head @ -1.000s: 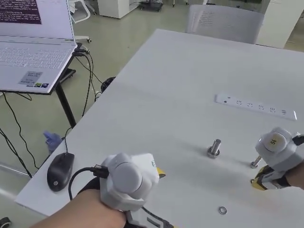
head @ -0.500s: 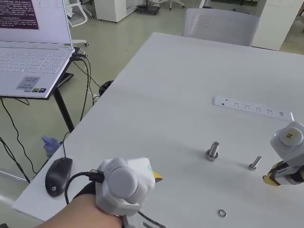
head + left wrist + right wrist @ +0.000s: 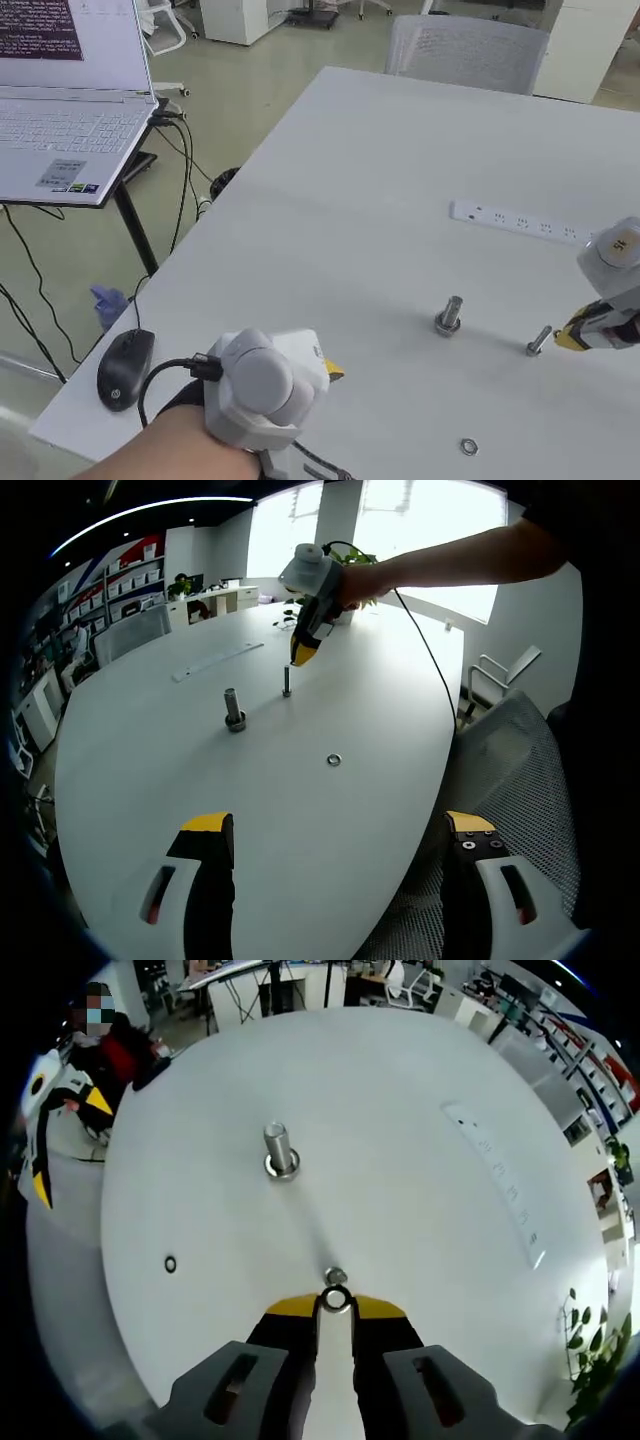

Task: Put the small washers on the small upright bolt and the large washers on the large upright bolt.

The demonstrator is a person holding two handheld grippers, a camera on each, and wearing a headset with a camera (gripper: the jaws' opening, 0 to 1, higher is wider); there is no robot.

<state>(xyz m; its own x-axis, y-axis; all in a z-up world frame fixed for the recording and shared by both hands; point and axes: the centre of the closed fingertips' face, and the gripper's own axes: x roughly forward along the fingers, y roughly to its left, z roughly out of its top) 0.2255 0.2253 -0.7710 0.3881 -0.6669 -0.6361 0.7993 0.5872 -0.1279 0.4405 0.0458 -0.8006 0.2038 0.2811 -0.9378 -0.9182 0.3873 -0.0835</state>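
My right gripper [image 3: 336,1305] is shut on a small washer [image 3: 336,1300], held just at the top of the small upright bolt [image 3: 335,1277]. In the head view its yellow tips [image 3: 570,338] sit right beside the small bolt [image 3: 538,341]. The large upright bolt [image 3: 450,315] stands to the left of it, with a ring at its base. Another washer [image 3: 468,446] lies flat on the white table [image 3: 360,200] nearer to me. My left gripper [image 3: 335,840] hovers open and holds nothing, well short of the bolts, at the table's near edge [image 3: 325,375].
A white power strip [image 3: 520,222] lies beyond the bolts. A black mouse [image 3: 125,365] sits at the table's near left corner. A laptop [image 3: 60,110] stands on a side stand to the left, and a grey chair [image 3: 465,50] at the far end.
My right gripper has moved away from me with the washer, from in front of the small bolt to right at its top. The left gripper has stayed put.
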